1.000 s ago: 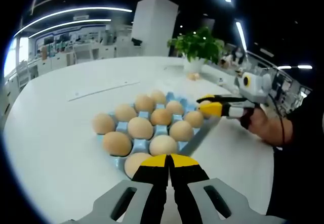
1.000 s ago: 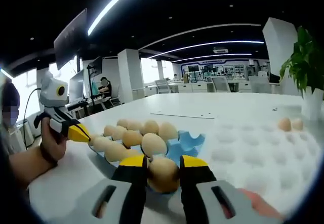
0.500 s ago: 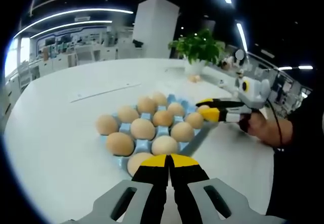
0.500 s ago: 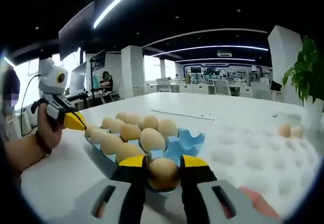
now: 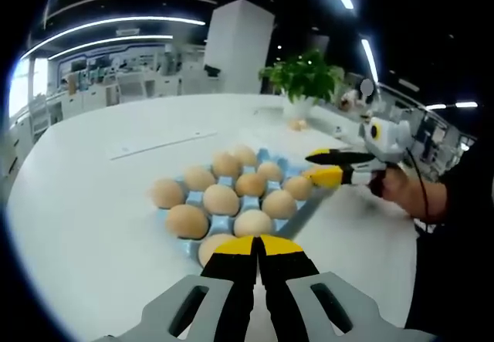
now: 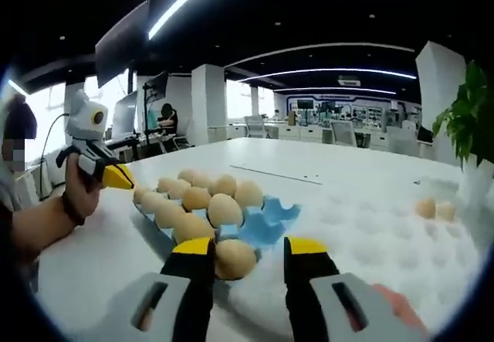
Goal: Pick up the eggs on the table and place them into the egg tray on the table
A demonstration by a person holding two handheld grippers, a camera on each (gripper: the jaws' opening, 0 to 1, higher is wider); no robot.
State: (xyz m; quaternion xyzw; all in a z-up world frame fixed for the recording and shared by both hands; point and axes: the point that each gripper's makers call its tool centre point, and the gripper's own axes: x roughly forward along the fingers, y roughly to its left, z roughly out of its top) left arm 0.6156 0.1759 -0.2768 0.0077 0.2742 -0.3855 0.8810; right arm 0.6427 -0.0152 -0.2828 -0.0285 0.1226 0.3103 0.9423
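Where tray (image 6: 266,222) ends — open table (image 6: 370,203).

White round table (image 5: 93,203), smooth top, fine dimpled sheen in the right gripper view (image 6: 370,226). Blue egg tray (image 5: 297,212) sits on it near the centre, holding brown eggs. Two loose eggs (image 6: 432,208) lie side by side on the tabletop, well apart from the tray, near a potted plant (image 5: 302,79) standing at the far edge. A thin pale strip (image 5: 162,144) lies flat on the surface beyond the tray.
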